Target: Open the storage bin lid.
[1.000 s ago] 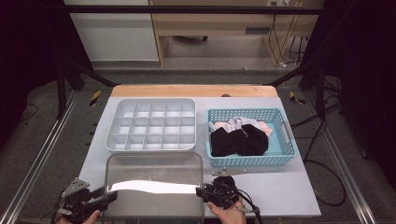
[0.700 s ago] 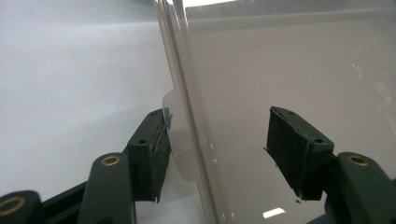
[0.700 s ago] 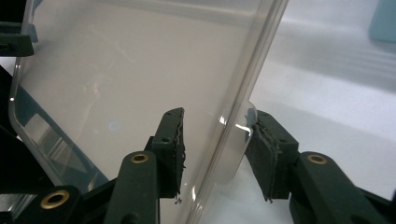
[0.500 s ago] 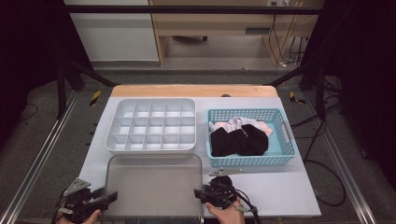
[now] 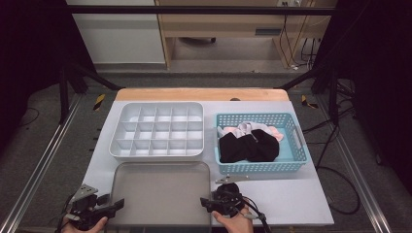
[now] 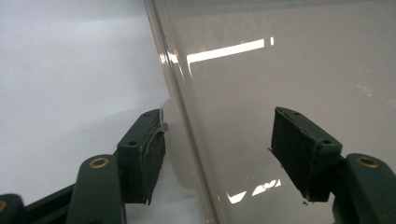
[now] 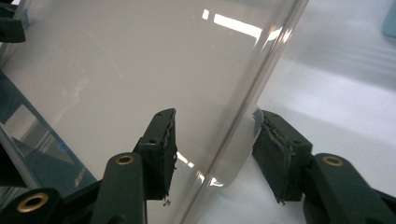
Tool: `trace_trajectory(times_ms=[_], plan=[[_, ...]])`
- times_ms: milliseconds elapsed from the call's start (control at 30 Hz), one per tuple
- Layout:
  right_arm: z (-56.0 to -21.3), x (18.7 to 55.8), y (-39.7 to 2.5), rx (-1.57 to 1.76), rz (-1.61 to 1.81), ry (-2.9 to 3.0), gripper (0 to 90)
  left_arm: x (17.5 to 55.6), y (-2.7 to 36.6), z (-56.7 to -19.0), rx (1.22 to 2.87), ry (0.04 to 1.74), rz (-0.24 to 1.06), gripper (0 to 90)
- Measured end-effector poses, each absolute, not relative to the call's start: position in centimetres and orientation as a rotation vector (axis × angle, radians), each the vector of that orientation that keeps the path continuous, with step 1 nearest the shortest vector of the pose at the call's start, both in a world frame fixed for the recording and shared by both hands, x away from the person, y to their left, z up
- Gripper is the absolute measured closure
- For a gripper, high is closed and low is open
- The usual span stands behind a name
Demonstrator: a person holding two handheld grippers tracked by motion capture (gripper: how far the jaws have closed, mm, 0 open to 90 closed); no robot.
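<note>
Clear plastic lid (image 5: 160, 193) lying flat on the white bench (image 5: 291, 199) at the near edge, just at 6 o'clock from the white compartment tray (image 5: 158, 130), not touching it. Left rim of the lid standing between the spread pads of the left tongs (image 6: 217, 154), as seen in the left gripper view; tongs apart, nothing clamped, one pad (image 6: 152, 158) outside the rim by the small tab, the other over the lid's top. Same on the other side: right tongs (image 7: 215, 156) open astride the right rim (image 7: 261, 79) in the right gripper view, neither pad pressing. From the high view, left tongs (image 5: 104, 209) at the lid's 8 o'clock corner, right tongs (image 5: 214, 201) at its 4 o'clock corner, a hand behind each at the bottom edge.

Judged from this: lid off the tray and set down, or about to be lifted; impossible to say which from the open stance alone. All compartments of the tray empty. Rolled socks, black, white and pink (image 5: 250, 143), all in the light-blue basket (image 5: 296, 141) at 3 o'clock from the tray. Sorting not begun; nearly everything left.

Bench top white with a wooden strip (image 5: 201, 93) along its far edge, at 12 o'clock. Grey carpet floor around, metal rails at both sides, cables on the floor at 2 o'clock, a pale cabinet and wooden desk beyond.
</note>
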State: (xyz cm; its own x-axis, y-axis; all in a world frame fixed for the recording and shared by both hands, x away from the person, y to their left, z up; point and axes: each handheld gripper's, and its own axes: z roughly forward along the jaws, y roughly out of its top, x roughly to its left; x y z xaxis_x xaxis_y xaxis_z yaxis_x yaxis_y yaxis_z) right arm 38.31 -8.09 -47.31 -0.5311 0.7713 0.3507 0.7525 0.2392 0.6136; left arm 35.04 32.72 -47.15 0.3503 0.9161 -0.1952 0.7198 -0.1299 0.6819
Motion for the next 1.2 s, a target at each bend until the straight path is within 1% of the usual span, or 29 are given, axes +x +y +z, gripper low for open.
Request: trace_trajectory(times_ms=[100,200,233,333,467,567,733,900,967,1200], plan=[[-47.2,38.3,-8.0,1.476,1.178,2.426,49.9,35.1,32.6,-47.2,1.913,1.423,0.357,33.3],[-46.9,38.2,-7.9,1.454,1.178,2.415,48.1,35.1,32.4,-47.3,1.941,1.412,0.397,33.3],[-47.0,38.2,-7.9,1.440,1.182,2.408,50.3,35.2,32.3,-47.3,1.941,1.413,0.396,32.8],[-47.0,38.2,-7.8,1.444,1.200,2.430,50.0,35.2,32.3,-47.3,1.944,1.412,0.404,31.7],[-46.8,38.3,-8.0,1.418,1.218,2.404,48.6,35.4,32.4,-47.3,1.939,1.408,0.428,27.9],[-46.7,38.5,-8.6,1.389,1.261,2.365,47.2,35.7,32.6,-47.1,1.918,1.393,0.459,25.8],[-46.5,39.0,-9.5,1.356,1.281,2.314,44.7,36.4,32.6,-46.8,1.893,1.377,0.501,25.8],[-45.9,39.2,-10.0,1.312,1.310,2.290,41.3,37.3,32.5,-46.1,1.858,1.346,0.512,25.4],[-45.5,39.2,-10.0,1.272,1.323,2.282,40.1,37.8,32.5,-45.8,1.854,1.335,0.517,25.2],[-43.5,39.2,-10.8,1.209,1.376,2.240,39.3,39.5,32.8,-44.4,1.752,1.338,0.531,25.4]])
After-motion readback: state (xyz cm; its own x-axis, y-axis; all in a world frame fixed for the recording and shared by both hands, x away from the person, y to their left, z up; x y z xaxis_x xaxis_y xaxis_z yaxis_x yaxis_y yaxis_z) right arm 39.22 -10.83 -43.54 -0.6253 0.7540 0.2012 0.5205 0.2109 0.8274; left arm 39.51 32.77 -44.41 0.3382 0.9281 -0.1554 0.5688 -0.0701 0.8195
